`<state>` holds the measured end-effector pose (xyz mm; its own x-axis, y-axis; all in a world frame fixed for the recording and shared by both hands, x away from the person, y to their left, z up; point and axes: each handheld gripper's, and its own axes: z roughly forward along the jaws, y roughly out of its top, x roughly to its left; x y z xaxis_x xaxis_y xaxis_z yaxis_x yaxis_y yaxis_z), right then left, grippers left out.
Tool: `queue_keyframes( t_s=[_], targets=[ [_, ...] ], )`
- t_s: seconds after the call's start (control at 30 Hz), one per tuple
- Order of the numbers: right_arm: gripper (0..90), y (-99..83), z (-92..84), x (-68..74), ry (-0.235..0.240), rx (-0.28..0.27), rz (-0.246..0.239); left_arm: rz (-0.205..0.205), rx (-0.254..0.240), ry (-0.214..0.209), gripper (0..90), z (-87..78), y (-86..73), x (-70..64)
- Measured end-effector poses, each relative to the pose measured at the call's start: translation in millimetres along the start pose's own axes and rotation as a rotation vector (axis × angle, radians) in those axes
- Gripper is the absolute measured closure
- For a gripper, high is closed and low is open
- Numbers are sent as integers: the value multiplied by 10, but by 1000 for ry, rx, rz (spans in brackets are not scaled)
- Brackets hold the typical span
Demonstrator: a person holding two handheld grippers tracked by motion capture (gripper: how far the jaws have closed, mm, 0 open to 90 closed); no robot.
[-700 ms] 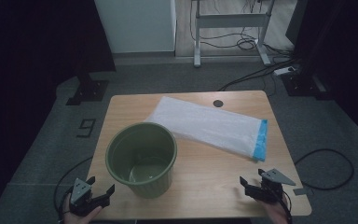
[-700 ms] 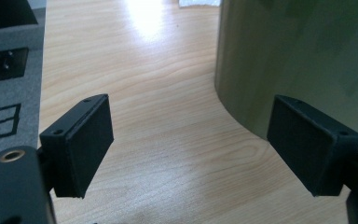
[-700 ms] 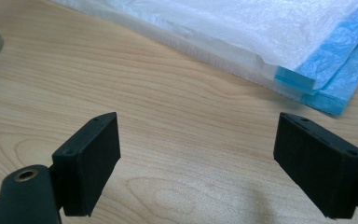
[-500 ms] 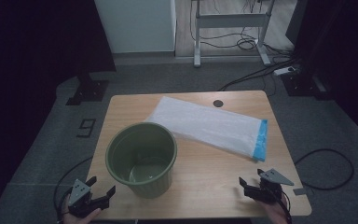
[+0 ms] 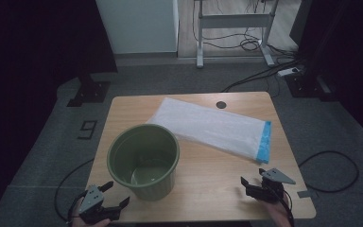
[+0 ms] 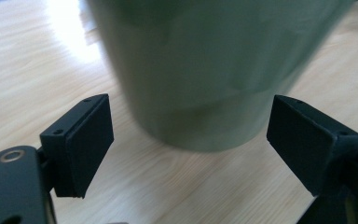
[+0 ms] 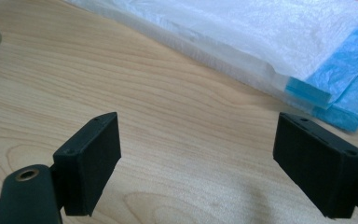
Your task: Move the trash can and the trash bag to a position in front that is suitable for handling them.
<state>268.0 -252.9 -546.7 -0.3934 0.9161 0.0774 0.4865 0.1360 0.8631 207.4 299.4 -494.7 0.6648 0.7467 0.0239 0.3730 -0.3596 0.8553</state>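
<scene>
An olive green bucket (image 5: 144, 161) stands upright on the wooden table (image 5: 208, 175), empty inside. Behind it and to its right lies a flat stack of white plastic bags (image 5: 212, 125) with a blue edge (image 5: 263, 142). My left gripper (image 5: 116, 195) rests at the table's near left corner, open, its jaws pointing at the bucket's base (image 6: 200, 93) without touching it. My right gripper (image 5: 251, 176) sits open at the near right, aimed across bare wood toward the bags' blue end (image 7: 340, 79).
A small dark round hole (image 5: 221, 104) marks the table's far edge. Beyond the table are a white cabinet (image 5: 137, 23), a metal desk frame (image 5: 236, 23) and cables (image 5: 264, 75) on the grey floor. A cable (image 5: 331, 165) loops on the floor at the right.
</scene>
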Motion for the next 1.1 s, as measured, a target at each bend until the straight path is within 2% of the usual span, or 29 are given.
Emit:
queue_keyframes(
  t_s=[0.03,0.07,0.13,0.17,0.43,0.57,0.7,0.83,0.93,1.03,1.1],
  targets=[
    [144,6,4,-6,6,-3,2,33,-13,-35,145,30,64,-15],
    [144,6,4,-6,6,-3,2,33,-13,-35,157,30,64,-15],
    [144,6,5,-17,25,-9,10,65,-28,-51,174,57,123,-22],
    [144,6,1,-22,32,-11,13,75,-28,-54,152,73,149,-17],
    [153,-41,-114,-75,40,-39,16,75,-70,-142,163,229,247,86],
    [153,-50,-127,-75,39,-40,14,94,-56,-159,173,310,296,81],
    [155,-61,-157,-85,42,-47,36,121,-45,-171,175,436,406,3],
    [156,-64,-168,-93,40,-50,40,127,-43,-174,175,532,476,-46],
    [155,-64,-170,-93,40,-51,36,130,-40,-156,174,630,540,-110],
    [156,-64,-160,-90,44,-47,34,117,-52,-115,169,767,604,-219],
    [157,-63,-157,-84,45,-47,32,115,-55,-107,170,827,636,-256]
  ],
)
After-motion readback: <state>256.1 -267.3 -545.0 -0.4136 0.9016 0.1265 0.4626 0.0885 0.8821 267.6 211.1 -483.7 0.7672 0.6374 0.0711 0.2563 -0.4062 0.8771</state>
